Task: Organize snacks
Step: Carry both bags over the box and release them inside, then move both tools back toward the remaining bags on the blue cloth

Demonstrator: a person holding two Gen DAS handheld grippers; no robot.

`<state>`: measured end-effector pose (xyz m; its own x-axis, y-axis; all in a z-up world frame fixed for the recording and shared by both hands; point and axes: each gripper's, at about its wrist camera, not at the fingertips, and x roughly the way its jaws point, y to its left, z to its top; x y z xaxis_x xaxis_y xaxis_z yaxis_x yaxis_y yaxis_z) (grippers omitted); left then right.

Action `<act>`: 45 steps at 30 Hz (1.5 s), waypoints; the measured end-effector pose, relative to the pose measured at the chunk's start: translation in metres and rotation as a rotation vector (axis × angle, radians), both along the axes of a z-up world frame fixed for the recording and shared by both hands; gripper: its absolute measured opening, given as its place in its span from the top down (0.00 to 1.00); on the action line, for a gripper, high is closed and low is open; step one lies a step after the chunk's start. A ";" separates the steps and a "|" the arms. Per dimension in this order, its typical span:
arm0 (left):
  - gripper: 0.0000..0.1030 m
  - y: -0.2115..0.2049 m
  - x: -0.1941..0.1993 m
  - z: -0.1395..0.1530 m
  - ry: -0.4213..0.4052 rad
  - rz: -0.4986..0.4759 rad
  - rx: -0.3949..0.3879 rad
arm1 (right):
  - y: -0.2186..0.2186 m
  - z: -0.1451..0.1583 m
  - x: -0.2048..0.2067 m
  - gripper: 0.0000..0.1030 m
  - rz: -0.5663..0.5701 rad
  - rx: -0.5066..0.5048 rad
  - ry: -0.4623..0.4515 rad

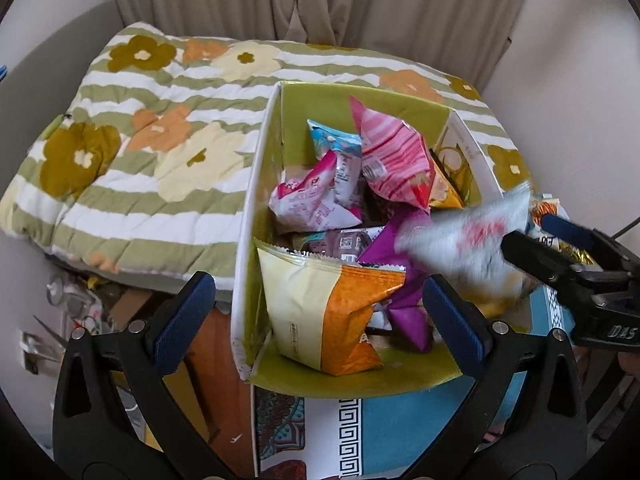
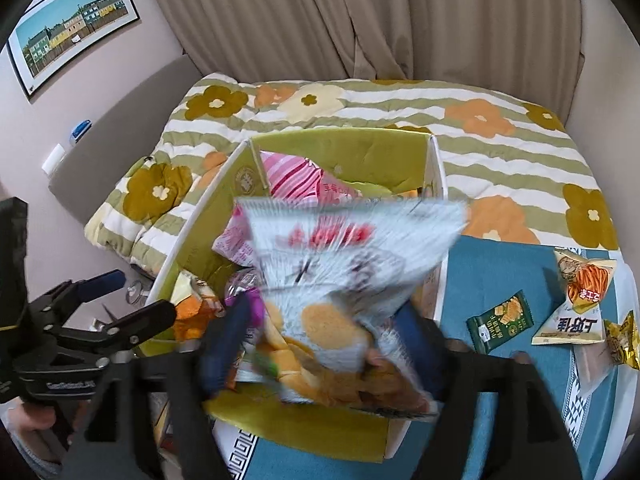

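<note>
A green-lined cardboard box [image 1: 280,152] holds several snack bags: a pink striped one [image 1: 394,160], a white-pink one [image 1: 308,200], a purple one [image 1: 404,296] and a cream-orange one [image 1: 332,312]. My left gripper [image 1: 320,320] is open and empty at the box's near edge. My right gripper [image 2: 316,344] is shut on a large white snack bag [image 2: 352,272], blurred, held over the box [image 2: 344,148]. It shows in the left wrist view [image 1: 460,240] at the box's right side. The left gripper shows in the right wrist view [image 2: 136,296] at the box's left.
A flowered striped quilt [image 1: 140,140] lies behind and left of the box. On the blue patterned cloth [image 2: 500,380] right of the box lie a dark green packet [image 2: 502,320], an orange-white bag [image 2: 580,292] and a gold bag [image 2: 624,340]. Curtains hang behind.
</note>
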<state>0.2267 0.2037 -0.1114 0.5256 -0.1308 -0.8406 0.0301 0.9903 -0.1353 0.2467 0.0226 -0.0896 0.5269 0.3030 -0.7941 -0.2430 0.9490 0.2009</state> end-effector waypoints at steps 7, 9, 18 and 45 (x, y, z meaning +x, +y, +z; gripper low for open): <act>0.01 -0.006 -0.006 0.002 -0.001 -0.019 -0.004 | -0.007 0.010 -0.016 0.01 -0.019 0.006 -0.115; 0.01 -0.007 -0.007 0.004 -0.005 -0.021 -0.006 | -0.008 0.014 -0.021 0.01 -0.024 -0.005 -0.128; 0.01 -0.015 -0.019 0.019 -0.033 -0.022 -0.008 | -0.019 0.034 -0.037 0.01 -0.054 -0.027 -0.162; 0.01 -0.213 -0.057 0.079 -0.198 -0.075 0.084 | -0.204 0.075 -0.109 0.00 -0.224 -0.066 -0.229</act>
